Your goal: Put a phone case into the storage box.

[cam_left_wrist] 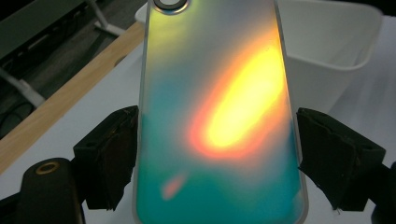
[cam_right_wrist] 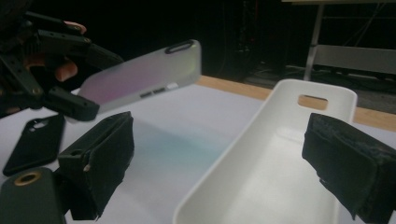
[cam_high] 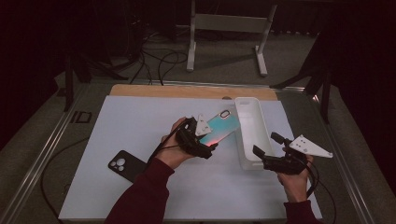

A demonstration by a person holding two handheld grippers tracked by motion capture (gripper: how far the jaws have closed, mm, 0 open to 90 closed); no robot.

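Observation:
An iridescent phone case [cam_high: 223, 123], teal with an orange glow, hangs tilted above the white mat with my left gripper [cam_high: 204, 136] shut on its long edges. In the left gripper view both black pads [cam_left_wrist: 112, 156] press the sides of the case [cam_left_wrist: 219, 116], and its camera hole points away. Seen from the right gripper view, the case [cam_right_wrist: 140, 77] is clear of the table, up at the left. My right gripper [cam_high: 267, 146] stands open by the near end of a long white tray [cam_high: 250, 119], its jaws wide with nothing held between them above the tray [cam_right_wrist: 280, 154].
A black phone case [cam_high: 124, 164] lies flat on the white mat [cam_high: 140, 121] at the near left, also seen in the right gripper view [cam_right_wrist: 32, 142]. A wooden strip [cam_high: 187, 91] edges the table's far side. Cables and a white stand sit on the floor beyond.

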